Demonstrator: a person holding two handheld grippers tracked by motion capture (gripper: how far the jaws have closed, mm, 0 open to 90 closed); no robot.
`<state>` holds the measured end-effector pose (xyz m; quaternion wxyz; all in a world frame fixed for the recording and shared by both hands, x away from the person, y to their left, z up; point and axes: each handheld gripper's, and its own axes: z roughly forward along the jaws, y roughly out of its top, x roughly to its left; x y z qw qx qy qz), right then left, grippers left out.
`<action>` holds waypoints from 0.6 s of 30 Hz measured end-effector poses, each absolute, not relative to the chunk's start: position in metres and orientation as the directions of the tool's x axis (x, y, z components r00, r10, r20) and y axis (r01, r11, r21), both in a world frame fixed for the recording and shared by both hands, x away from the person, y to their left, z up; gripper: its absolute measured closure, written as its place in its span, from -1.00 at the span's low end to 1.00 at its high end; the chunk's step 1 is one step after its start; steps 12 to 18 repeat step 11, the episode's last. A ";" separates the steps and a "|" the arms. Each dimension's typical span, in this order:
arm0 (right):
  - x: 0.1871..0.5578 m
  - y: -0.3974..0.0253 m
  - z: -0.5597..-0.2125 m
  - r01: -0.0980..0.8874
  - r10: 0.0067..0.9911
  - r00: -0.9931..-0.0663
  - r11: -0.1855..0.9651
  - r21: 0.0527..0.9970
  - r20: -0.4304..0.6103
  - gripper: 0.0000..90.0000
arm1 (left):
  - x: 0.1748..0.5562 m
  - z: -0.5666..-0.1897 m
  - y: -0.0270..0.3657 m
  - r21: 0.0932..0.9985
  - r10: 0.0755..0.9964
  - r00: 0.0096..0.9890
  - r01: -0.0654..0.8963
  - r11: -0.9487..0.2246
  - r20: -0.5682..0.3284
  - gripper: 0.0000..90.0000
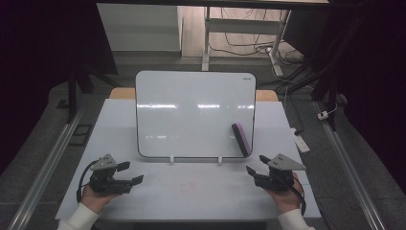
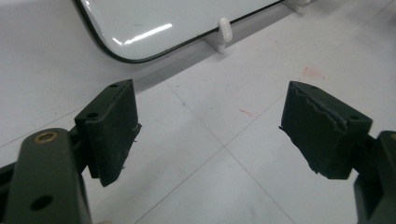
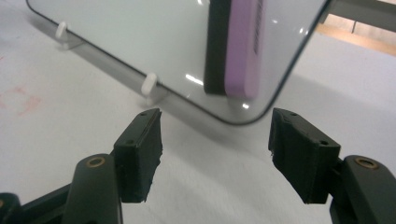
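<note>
High view: a whiteboard (image 1: 195,114) leans back on two small white pegs (image 1: 172,159) at the middle of the white surface (image 1: 191,196), its face turned toward the person, presumably so it can be reached from the front. A purple-and-black eraser (image 1: 242,139) clings to its lower right corner. The left gripper (image 1: 130,173) and right gripper (image 1: 255,165) rest low near the front edge, one at each side, both well apart from the board. Left gripper view: the fingers (image 2: 114,133) stand wide apart and hold nothing; the board's lower left corner (image 2: 116,46) lies ahead. Right gripper view: the fingers (image 3: 140,154) are likewise spread and empty, aimed at the eraser (image 3: 236,46), which probably marks it as the likeliest thing to be grasped.
</note>
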<state>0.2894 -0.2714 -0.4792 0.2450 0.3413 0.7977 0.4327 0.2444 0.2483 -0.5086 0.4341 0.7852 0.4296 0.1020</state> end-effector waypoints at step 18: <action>0.287 -0.283 -0.490 0.334 0.733 -0.672 0.424 0.842 -0.103 -0.24 | 0.246 -0.509 0.249 0.767 0.770 0.603 0.589 -0.254 -0.208 -0.59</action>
